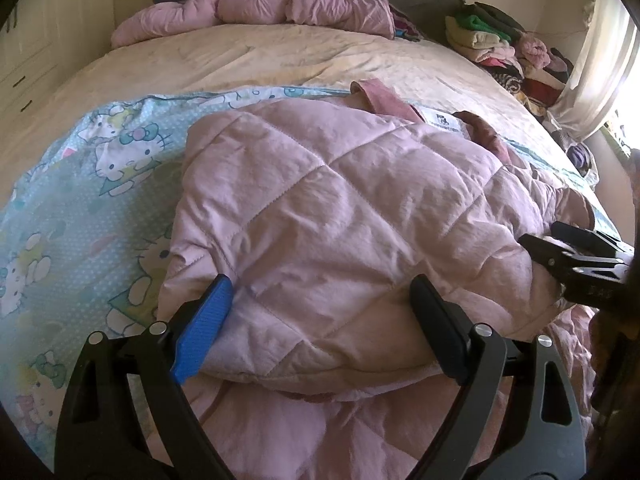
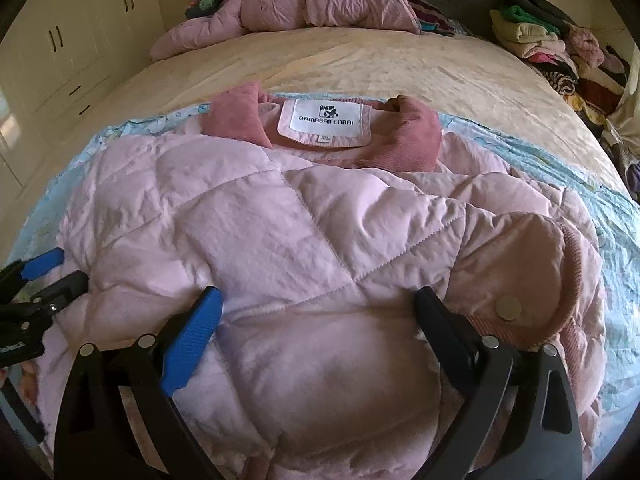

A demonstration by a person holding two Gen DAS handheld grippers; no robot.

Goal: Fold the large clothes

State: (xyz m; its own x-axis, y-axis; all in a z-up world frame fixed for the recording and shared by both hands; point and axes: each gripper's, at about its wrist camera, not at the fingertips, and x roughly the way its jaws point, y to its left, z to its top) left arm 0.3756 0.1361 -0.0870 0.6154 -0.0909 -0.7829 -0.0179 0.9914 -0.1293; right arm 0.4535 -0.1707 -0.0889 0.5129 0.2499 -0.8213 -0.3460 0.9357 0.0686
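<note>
A pink quilted jacket (image 1: 340, 200) lies folded on a cartoon-cat print sheet (image 1: 100, 168) on the bed. Its corduroy collar (image 2: 240, 116) and white label (image 2: 324, 122) face away from me, and a sleeve with a snap button (image 2: 509, 307) is folded across its right side. My left gripper (image 1: 320, 282) is open. Its blue and black fingers stand wide apart over the jacket's near left edge, with puffy fabric between them. My right gripper (image 2: 318, 294) is also open and straddles the near bulge of the jacket. Each gripper shows in the other's view: the right (image 1: 544, 234), the left (image 2: 72, 266).
A beige bedcover (image 1: 240, 60) stretches behind the jacket. Crumpled pink padded clothing (image 1: 280, 4) lies at the head of the bed. A stack of folded clothes (image 1: 492, 36) sits at the far right by a curtain (image 1: 600, 60). Cream wardrobes (image 1: 40, 40) line the left wall.
</note>
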